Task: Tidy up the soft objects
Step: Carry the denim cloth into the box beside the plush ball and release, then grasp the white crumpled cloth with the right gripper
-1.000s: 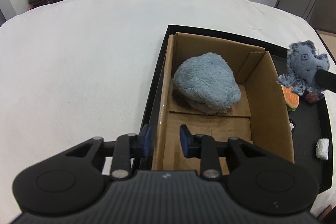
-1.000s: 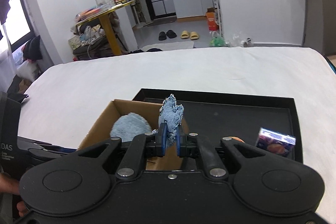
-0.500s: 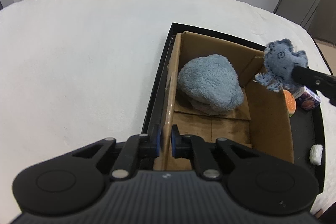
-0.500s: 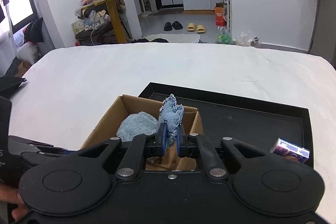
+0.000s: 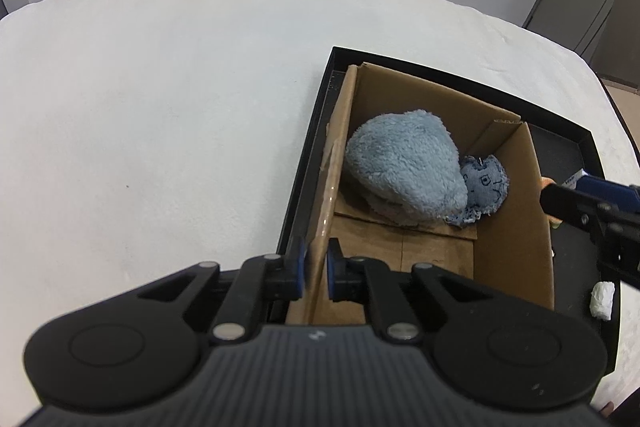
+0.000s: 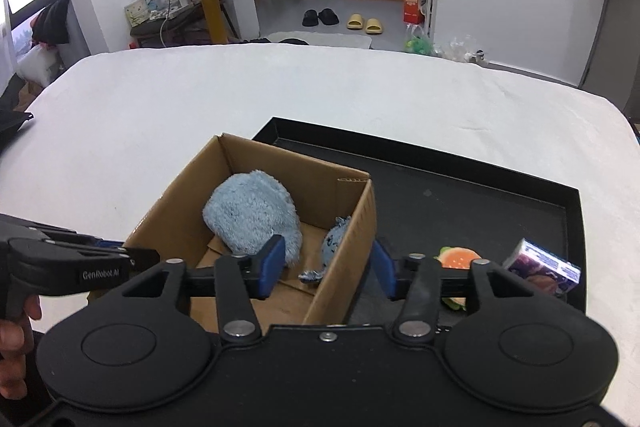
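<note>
Denim toy [image 5: 484, 189] lies in box [image 5: 516, 187] by its right wall, touching plush [image 5: 404, 167]. Right gripper [image 6: 326, 261] released, empty. Left gripper [image 5: 314, 269] clamps box's left wall. Toy looks light, floppy; pinch its body.

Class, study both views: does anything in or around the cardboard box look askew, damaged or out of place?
Nothing is spilled or damaged. The small denim toy lies crumpled against the fluffy blue plush in the cardboard box. The box's left wall leans slightly where the left tongs pinch it.
</note>
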The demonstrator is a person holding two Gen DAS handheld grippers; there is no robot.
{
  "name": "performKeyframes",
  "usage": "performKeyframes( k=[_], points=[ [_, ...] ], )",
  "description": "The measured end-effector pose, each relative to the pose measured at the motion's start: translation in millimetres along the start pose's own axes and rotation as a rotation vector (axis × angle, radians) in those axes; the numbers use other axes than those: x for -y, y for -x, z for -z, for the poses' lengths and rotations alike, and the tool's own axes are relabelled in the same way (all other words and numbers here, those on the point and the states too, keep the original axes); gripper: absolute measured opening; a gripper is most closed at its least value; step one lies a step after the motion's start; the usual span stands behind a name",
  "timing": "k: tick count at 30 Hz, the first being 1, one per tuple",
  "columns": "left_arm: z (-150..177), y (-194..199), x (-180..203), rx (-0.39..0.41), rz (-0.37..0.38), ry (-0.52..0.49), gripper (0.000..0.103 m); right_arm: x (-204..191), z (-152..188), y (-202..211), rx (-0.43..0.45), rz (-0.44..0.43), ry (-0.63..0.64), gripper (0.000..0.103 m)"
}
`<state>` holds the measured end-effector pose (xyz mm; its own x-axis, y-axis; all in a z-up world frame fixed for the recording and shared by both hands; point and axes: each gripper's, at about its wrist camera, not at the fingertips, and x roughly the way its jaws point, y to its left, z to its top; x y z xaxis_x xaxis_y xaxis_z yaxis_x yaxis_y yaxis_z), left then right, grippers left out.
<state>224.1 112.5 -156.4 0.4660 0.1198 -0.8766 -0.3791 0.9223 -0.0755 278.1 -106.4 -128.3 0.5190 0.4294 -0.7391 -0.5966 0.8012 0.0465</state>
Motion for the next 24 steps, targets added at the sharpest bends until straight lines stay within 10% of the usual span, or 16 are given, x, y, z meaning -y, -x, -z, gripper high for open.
performKeyframes(
  k=[11,18,24],
  points=[
    [-3,2,4,-0.012,-0.008,-0.011,0.015,11,8,8,-0.004,0.046,-0.024,0.059],
    [1,10,13,0.002,0.018,-0.025,0.063,25,25,15,-0.018,0.085,-0.056,0.062],
    [3,15,25,0.014,0.017,-0.049,0.077,39,40,21,-0.025,0.152,-0.112,0.062]
  ],
)
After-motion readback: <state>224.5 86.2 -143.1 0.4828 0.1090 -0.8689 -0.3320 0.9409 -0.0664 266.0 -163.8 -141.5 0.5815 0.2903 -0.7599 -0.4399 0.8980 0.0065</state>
